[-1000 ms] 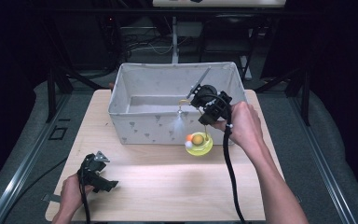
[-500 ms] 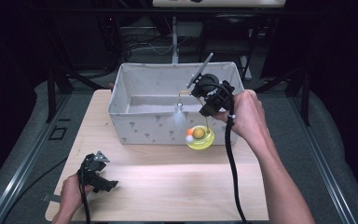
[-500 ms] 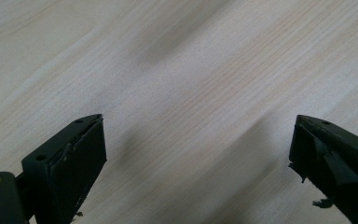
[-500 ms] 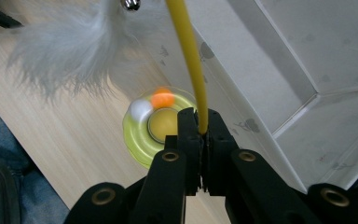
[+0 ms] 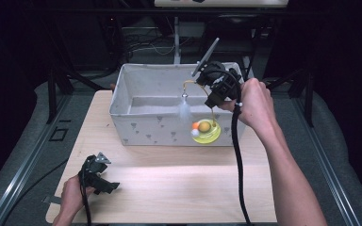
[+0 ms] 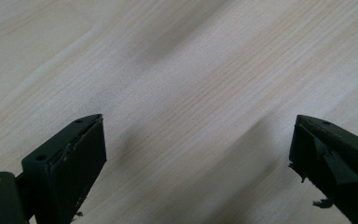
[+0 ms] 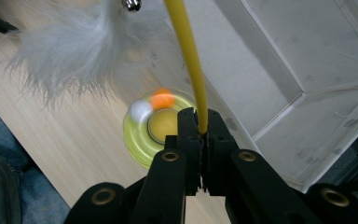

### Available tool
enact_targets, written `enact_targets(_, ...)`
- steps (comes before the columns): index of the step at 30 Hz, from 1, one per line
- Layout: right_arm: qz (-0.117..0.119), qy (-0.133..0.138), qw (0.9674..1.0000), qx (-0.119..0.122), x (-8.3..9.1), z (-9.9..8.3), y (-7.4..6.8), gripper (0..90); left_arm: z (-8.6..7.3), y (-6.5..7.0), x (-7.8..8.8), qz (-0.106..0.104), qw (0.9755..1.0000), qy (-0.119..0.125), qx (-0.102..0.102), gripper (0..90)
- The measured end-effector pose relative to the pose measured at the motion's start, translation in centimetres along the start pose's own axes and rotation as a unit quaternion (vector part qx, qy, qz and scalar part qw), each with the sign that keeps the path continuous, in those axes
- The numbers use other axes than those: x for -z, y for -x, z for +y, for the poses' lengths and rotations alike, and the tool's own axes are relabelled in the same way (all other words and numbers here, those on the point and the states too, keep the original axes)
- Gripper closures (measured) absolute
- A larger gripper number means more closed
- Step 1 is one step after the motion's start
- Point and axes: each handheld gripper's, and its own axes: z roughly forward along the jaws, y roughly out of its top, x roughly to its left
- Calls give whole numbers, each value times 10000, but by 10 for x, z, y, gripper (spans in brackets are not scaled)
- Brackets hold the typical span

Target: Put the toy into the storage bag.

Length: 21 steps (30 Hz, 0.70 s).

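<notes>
Yellow wire (image 7: 189,56) is pinched tight between the jaws of the right gripper (image 7: 199,122), and since a moment ago that hand has carried the cat toy (image 5: 206,130) higher — its disc base now hangs clear of the table (image 5: 179,188), right against the front wall of the fabric bin (image 5: 146,129). I'd guess it goes over the rim next. The toy dangles a white feather tuft (image 5: 185,110) and a small bell — orange and white balls ride the lime disc. The left gripper (image 5: 96,173) rests spread, holding nothing.
</notes>
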Motion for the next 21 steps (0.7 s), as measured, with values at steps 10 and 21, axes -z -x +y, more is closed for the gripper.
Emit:
enact_targets(10, -65, 38, 10000, -41, 16, 11, 8, 882, 0, -1, 0, -27, 10000, -7, -9, 39)
enact_targets(21, -192, 58, 9998, 20, 28, 27, 12, 882, 0, -1, 0, -34, 10000, 14, 21, 39)
